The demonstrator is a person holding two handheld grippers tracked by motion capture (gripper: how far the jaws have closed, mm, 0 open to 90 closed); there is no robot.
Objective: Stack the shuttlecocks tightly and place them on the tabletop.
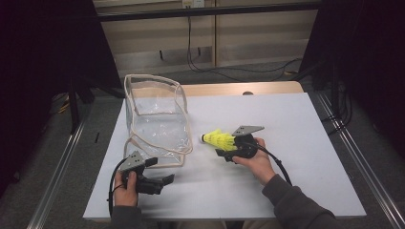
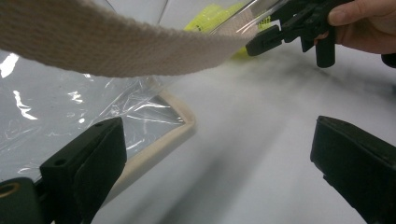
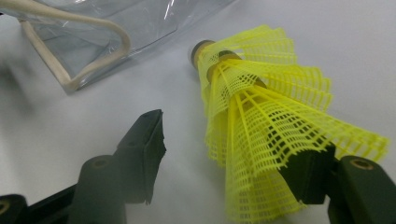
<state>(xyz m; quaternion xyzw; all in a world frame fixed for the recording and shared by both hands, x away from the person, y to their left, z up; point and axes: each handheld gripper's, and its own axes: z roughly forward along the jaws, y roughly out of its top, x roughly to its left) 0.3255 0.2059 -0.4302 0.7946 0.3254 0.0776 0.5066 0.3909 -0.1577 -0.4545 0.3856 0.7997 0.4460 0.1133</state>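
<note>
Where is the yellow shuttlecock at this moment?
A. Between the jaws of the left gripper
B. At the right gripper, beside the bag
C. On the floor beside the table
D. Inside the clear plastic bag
B: the yellow shuttlecock lies at the right gripper, its skirt over one jaw with the other jaw standing apart, outside the clear plastic bag; the left gripper has nothing between its jaws.

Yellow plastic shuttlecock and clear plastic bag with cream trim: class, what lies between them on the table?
Nothing: in the high view, bare white tabletop separates the yellow plastic shuttlecock from the clear plastic bag.
</note>
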